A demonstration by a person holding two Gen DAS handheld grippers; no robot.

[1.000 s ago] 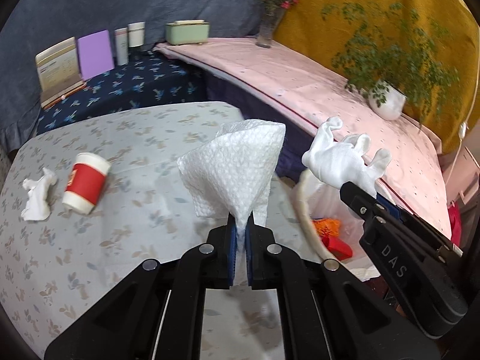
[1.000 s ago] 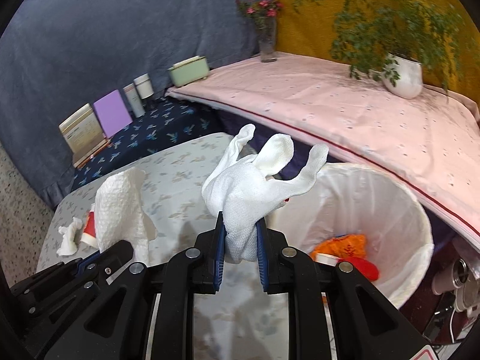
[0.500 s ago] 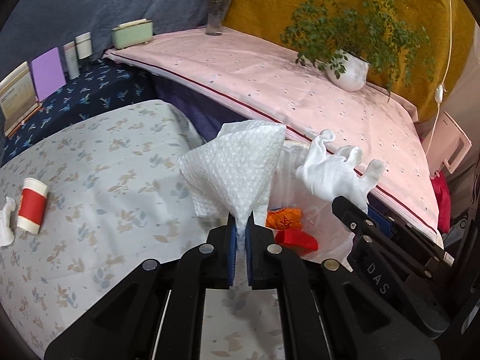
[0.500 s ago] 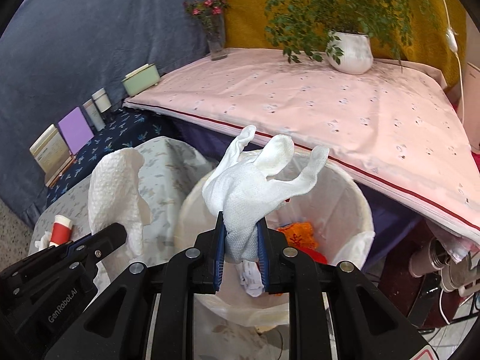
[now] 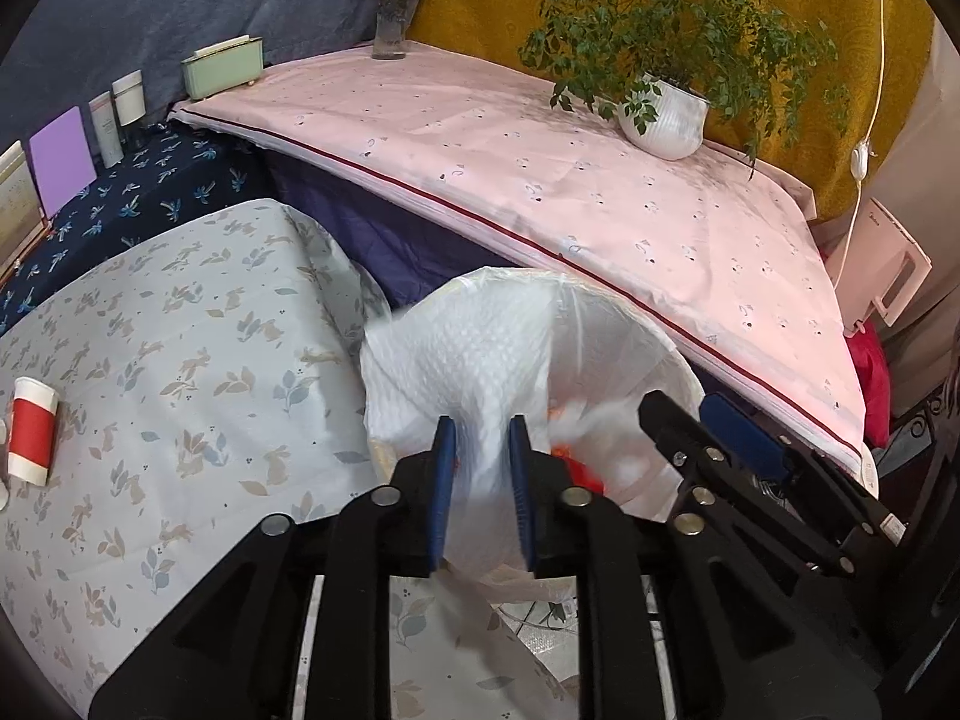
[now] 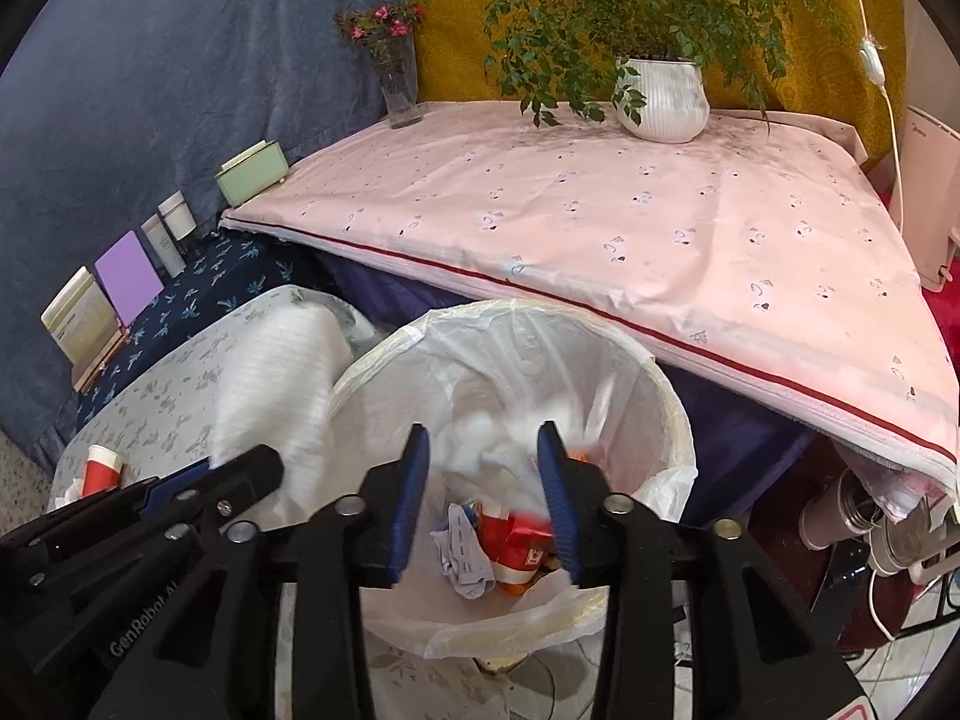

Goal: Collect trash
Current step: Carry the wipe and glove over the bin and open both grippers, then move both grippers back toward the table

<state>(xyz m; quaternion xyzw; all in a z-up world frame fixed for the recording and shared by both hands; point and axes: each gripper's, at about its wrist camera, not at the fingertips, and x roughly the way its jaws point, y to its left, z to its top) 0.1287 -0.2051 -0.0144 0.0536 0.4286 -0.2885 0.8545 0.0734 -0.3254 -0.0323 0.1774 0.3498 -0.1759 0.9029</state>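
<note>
A round bin with a white liner (image 6: 384, 360) stands beside the floral-cloth table (image 5: 180, 360). My right gripper (image 6: 482, 462) hangs over its mouth, jaws opening. The crumpled white tissue (image 6: 510, 426) is a blur between the pads, free of them and dropping inside. Just left of it my left gripper (image 5: 481, 468) is over the bin's near rim (image 5: 600, 282), jaws also opening. The dimpled paper towel (image 5: 468, 372) is blurred and loose between its parted pads. On the table lie a red paper cup (image 5: 33, 432) and a crumpled tissue (image 6: 69, 489).
Red and orange wrappers (image 6: 516, 540) and crumpled paper lie in the bin. Behind it a pink-covered table (image 6: 600, 228) carries a potted plant (image 6: 660, 96) and a flower vase (image 6: 399, 84). A green box (image 6: 252, 174), bottles and books stand at the left.
Both grippers moved right from the table to above the bin. Both jaws have parted; the towel and the crumpled tissue have come loose and are falling.
</note>
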